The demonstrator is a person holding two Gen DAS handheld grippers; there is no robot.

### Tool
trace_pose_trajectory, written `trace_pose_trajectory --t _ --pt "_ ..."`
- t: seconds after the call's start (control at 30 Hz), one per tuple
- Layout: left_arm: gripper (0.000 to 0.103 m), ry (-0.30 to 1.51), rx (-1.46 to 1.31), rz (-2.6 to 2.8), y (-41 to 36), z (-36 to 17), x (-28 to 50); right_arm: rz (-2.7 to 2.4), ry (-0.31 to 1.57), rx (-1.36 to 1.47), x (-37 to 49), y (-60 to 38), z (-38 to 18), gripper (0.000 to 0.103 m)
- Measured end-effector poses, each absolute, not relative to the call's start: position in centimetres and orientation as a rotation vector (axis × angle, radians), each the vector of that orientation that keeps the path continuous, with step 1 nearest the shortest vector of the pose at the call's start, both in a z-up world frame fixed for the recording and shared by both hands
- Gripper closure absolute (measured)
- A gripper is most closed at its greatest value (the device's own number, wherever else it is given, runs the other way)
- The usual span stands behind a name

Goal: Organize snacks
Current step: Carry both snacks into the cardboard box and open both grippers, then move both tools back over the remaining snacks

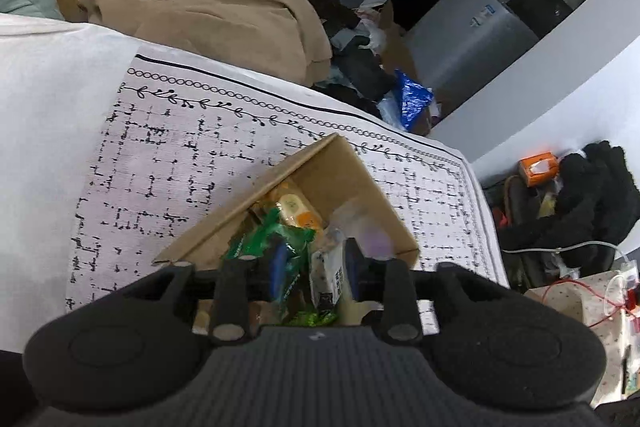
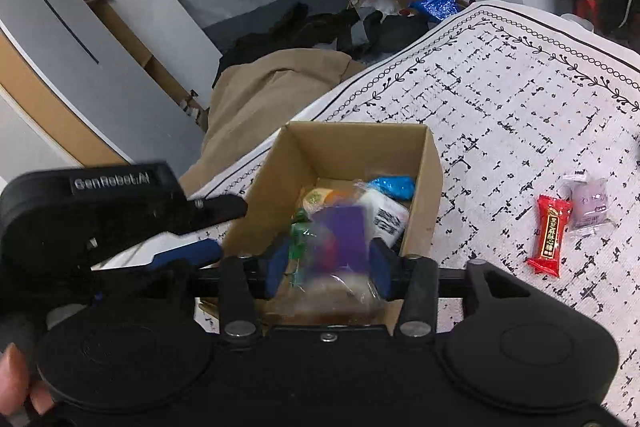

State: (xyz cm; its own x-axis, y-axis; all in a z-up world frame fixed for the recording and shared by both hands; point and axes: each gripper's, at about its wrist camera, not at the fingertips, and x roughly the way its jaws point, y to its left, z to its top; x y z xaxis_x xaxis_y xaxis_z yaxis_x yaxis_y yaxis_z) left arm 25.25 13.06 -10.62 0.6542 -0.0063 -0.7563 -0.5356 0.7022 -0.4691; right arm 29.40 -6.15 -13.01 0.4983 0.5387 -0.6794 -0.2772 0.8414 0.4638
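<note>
The right gripper (image 2: 330, 259), fingers clamped on a blurred purple snack packet (image 2: 340, 239), hangs directly above the open brown cardboard box (image 2: 434, 163); the left gripper (image 1: 314, 267) hovers beside, fingers spread and empty.

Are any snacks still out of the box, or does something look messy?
Yes. Two snacks lie loose on the patterned cloth, apart from the cardboard box: a red wrapped bar and a pale purple packet beside it. The right gripper hovers over the box with a blurry purple packet between its fingers.
</note>
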Motion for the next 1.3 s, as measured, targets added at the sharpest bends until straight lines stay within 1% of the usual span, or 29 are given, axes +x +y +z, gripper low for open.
trace_pose_trajectory --t 0.03,0.13,0.2,0.3,0.43,0.6,0.77,0.9,1.0,1.17,1.3 --pt "0.055 0.817 -0.738 0.344 13.0 -10.7 25.4 0.502 0.927 0.320 29.4 -6.5 -13.0 0.055" --pt "0.042 0.819 -0.727 0.369 12.8 -10.8 25.5 0.486 0.920 0.331 29.4 -7.7 -12.9 0.054" --pt "0.037 0.816 -0.714 0.368 12.4 -10.6 25.7 0.470 0.910 0.334 29.4 -8.9 -12.7 0.051" --pt "0.030 0.824 -0.684 0.342 11.4 -10.4 26.1 0.446 0.900 0.340 29.0 -11.1 -12.6 0.050" --pt "0.027 0.829 -0.626 0.322 9.5 -10.3 26.3 0.418 0.888 0.340 28.6 -13.8 -12.6 0.048" --pt "0.022 0.840 -0.573 0.301 7.4 -10.0 26.4 0.390 0.860 0.354 28.2 -17.1 -12.3 0.042" --pt "0.019 0.855 -0.530 0.287 5.4 -9.6 26.4 0.386 0.834 0.362 28.0 -19.5 -12.1 0.038" --pt "0.016 0.871 -0.525 0.285 3.9 -9.5 26.2 0.395 0.811 0.365 27.8 -21.4 -12.1 0.029" --pt "0.013 0.878 -0.496 0.290 2.7 -9.5 26.1 0.393 0.790 0.373 27.7 -22.9 -12.4 0.025" --pt "0.013 0.904 -0.437 0.267 0.6 -9.5 26.4 0.369 0.772 0.420 27.8 -25.6 -13.7 0.024" --pt "0.013 0.937 -0.384 0.234 -1.3 -9.8 26.9 0.365 0.774 0.418 28.0 -27.2 -14.4 0.021"
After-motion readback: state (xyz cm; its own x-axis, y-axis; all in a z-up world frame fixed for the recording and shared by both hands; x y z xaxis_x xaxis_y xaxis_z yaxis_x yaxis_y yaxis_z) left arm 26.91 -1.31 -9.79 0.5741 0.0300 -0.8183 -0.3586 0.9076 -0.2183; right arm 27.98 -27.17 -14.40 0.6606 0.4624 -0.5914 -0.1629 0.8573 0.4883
